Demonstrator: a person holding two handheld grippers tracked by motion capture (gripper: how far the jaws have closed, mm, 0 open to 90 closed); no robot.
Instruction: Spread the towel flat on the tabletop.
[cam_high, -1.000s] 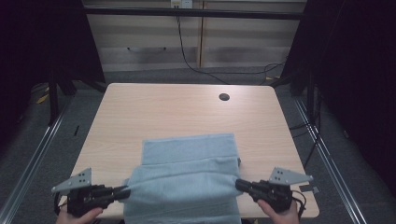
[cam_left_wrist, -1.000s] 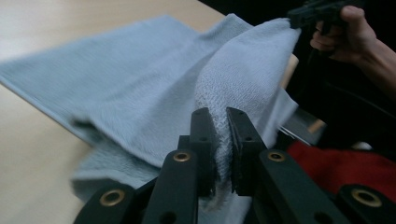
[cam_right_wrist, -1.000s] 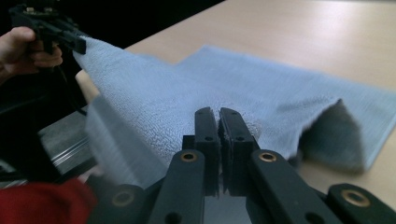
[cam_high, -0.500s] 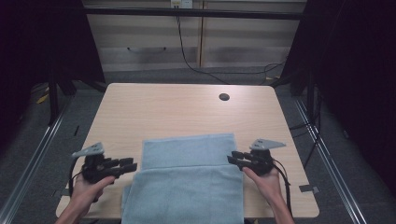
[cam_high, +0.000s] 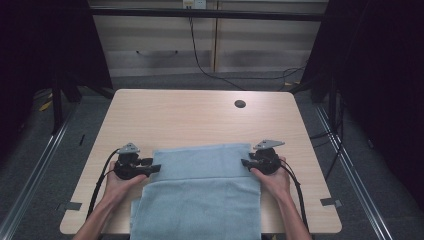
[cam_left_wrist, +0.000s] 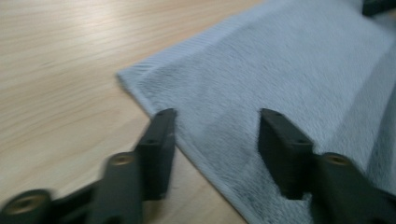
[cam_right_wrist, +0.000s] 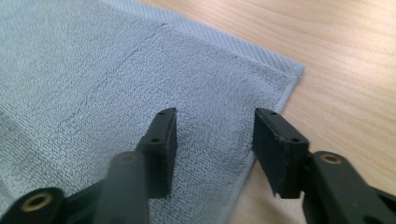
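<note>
Two tongs sit at our folded blue towel (cam_high: 200, 190) on the worktop (cam_high: 190, 120). Our left tongs (cam_left_wrist: 215, 135) just opened, our right tongs (cam_right_wrist: 212, 135) just narrowed; both hold nothing.

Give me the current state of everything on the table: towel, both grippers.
Towel: light blue, lying flat on the table, one layer folded over, near part hanging over the front edge.
Left gripper: open, just been opening, fingers straddling the towel's left edge, not pressing it.
Right gripper: open, jaws just eased in a little, fingers over the towel's right edge, nothing clamped.
</note>
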